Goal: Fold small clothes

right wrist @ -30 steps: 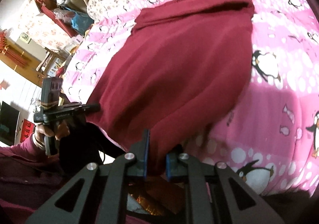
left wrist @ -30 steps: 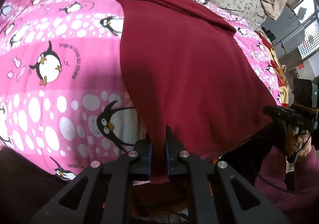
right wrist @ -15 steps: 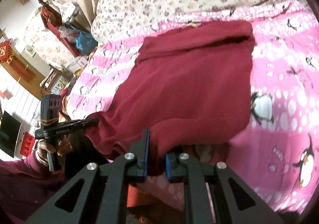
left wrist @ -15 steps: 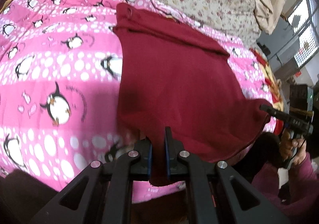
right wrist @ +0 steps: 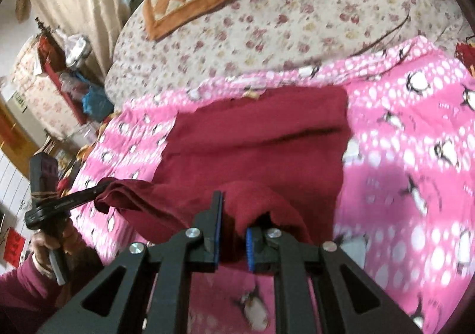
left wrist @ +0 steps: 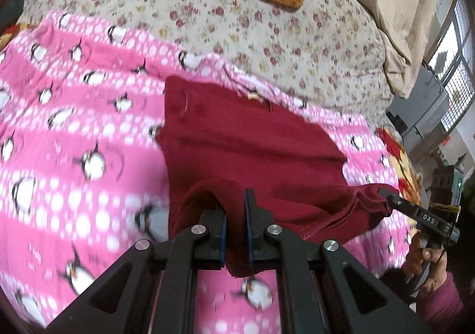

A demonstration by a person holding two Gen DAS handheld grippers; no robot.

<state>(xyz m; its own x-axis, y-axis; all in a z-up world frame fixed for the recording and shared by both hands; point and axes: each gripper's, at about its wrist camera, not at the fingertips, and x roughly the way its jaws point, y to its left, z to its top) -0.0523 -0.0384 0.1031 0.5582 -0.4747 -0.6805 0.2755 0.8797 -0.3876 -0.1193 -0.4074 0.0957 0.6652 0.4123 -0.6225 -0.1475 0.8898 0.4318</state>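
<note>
On the bed (left wrist: 297,25), the garment (left wrist: 249,140) lies across the pink blanket (left wrist: 59,155), its near hem lifted. It looks soft, light and limp, sagging between grips, so the hem corners are the places to hold. Left tongs (left wrist: 236,233) and right tongs (right wrist: 231,240) are each clamped on one.
</note>
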